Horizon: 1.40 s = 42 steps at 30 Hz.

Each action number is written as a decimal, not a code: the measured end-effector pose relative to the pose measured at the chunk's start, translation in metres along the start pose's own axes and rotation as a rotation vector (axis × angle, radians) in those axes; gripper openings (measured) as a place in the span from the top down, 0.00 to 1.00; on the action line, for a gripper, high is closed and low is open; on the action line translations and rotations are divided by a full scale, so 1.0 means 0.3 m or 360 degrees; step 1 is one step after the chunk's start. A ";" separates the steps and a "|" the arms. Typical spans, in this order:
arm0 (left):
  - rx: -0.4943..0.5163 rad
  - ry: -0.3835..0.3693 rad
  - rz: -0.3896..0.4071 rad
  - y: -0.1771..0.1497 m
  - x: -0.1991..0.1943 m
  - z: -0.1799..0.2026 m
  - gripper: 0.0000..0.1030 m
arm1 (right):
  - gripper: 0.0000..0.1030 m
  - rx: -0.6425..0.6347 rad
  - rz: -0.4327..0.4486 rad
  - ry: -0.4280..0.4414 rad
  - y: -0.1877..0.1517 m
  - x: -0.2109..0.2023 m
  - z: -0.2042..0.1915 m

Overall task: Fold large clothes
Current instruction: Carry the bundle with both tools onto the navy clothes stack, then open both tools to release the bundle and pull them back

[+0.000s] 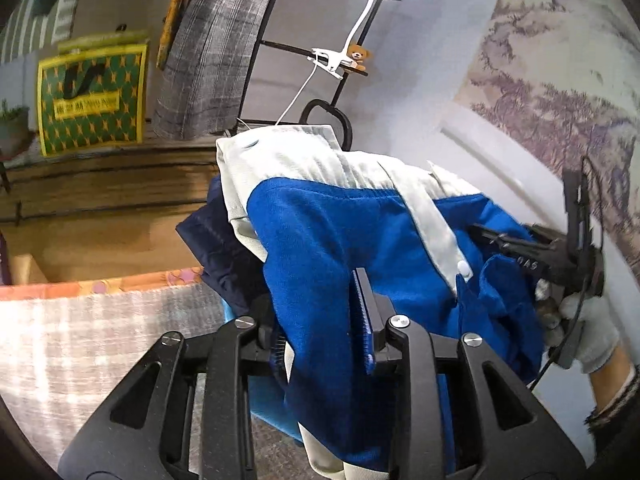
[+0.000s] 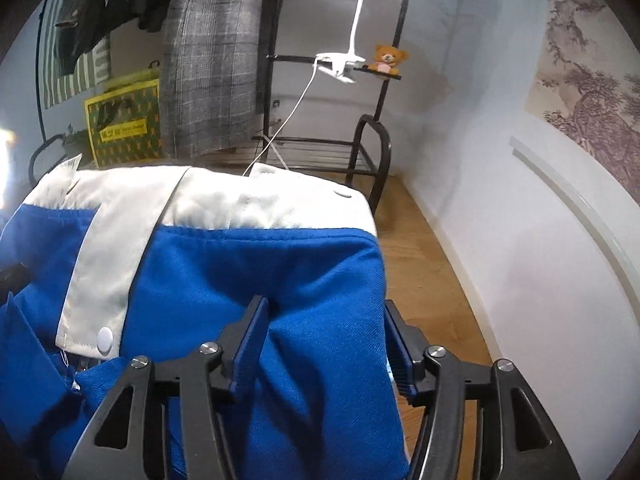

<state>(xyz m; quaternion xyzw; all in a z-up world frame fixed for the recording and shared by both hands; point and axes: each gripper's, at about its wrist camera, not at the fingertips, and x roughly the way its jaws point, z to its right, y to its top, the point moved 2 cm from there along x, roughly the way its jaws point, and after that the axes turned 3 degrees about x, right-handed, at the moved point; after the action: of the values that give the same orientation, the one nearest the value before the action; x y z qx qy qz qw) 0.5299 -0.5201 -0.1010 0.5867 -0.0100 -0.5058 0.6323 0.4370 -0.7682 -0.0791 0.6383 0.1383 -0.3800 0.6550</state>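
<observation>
Here, a twill blue-and-white jacket (image 2: 248, 264) lies in bulging folds.

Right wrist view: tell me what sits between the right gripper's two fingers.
In the right wrist view, a fold of the blue and white jacket lies between the right gripper fingers, which stand apart with blue cloth filling the gap.

A black wire rack (image 2: 372, 136) stands by the wall; clip lamp (image 2: 340, 66) and teddy bear (image 2: 387, 58) on its shelf; plaid coat (image 2: 212, 72) and green-yellow bag (image 2: 126, 124) to its left.
</observation>
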 end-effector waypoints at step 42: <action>0.0428 0.0119 0.0632 -0.072 -1.591 0.482 0.68 | 0.28 0.0028 0.0685 -0.0002 -0.015 -1.674 -0.246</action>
<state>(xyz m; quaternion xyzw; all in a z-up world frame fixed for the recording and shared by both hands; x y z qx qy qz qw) 0.1958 -0.3106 0.2051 0.6705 -0.1690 -0.3437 0.6354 0.1184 -0.5370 0.2413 0.6587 -0.0048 -0.2329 0.7154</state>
